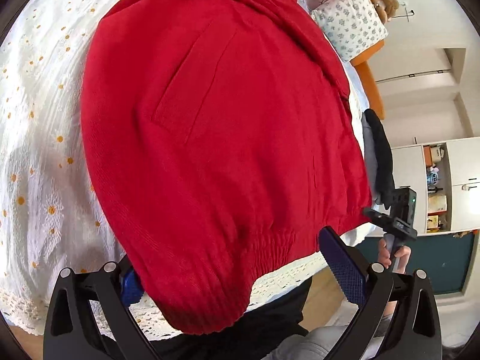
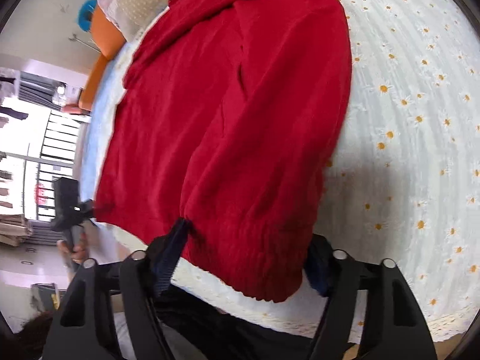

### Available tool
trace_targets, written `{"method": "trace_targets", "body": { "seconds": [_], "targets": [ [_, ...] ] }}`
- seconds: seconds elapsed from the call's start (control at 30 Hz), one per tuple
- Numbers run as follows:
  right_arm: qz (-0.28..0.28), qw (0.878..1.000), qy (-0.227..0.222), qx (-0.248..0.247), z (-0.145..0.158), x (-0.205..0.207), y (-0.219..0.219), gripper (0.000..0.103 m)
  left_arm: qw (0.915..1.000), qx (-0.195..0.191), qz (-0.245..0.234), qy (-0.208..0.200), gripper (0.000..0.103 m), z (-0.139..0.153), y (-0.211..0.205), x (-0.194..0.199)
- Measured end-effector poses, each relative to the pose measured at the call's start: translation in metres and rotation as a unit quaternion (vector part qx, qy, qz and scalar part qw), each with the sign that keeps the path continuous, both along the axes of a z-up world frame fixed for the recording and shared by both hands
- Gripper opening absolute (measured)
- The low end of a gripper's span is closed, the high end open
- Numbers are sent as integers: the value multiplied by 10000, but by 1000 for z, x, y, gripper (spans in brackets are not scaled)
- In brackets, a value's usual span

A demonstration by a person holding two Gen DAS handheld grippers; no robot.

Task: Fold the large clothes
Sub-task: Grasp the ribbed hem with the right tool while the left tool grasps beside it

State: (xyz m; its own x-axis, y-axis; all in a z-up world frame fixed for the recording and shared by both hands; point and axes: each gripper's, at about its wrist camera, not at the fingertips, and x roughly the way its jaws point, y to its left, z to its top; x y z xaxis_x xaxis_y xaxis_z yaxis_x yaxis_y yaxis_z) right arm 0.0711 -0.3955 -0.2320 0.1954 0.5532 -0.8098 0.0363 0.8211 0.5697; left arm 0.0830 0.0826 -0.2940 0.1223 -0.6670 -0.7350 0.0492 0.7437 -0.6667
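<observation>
A large red knitted garment (image 1: 222,138) lies spread on the white daisy-print bedspread (image 1: 39,156), its ribbed hem toward me. My left gripper (image 1: 237,273) is open at the hem; the hem drapes between its fingers, the left blue pad partly covered. In the right wrist view the red garment (image 2: 234,114) fills the middle. My right gripper (image 2: 249,258) is open with the hem lying between its fingers. Each gripper shows in the other's view at the garment's far hem corner, the right one (image 1: 387,219) and the left one (image 2: 72,207).
Pillows (image 1: 351,21) and an orange headboard (image 1: 370,84) lie at the bed's far end. White cupboards with shelves (image 1: 435,186) stand beside the bed. A bright window with bars (image 2: 45,150) is on the other side. The bed edge (image 2: 240,297) is right below the grippers.
</observation>
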Motion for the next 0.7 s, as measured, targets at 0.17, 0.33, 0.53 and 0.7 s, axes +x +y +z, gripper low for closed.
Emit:
{"method": "trace_targets", "body": {
  "seconds": [0.17,0.33,0.53,0.7],
  "targets": [
    [100,9994,-23,-319,-2,-5,4,58,9991,405,-35,-118,101,4,-14,-5],
    [307,9981,176,-498,-11,-9,7,59,9977,637,-152,-149,101,-2,-22,-7],
    [315,9983,94,-476,-10,-8,7,51,9993,364,47,-82,100,-6,-12,-6],
    [309,9987,-131,-380,0,-7,12,36,9985,301,455,-7,64,-13,14,-12]
  ]
}}
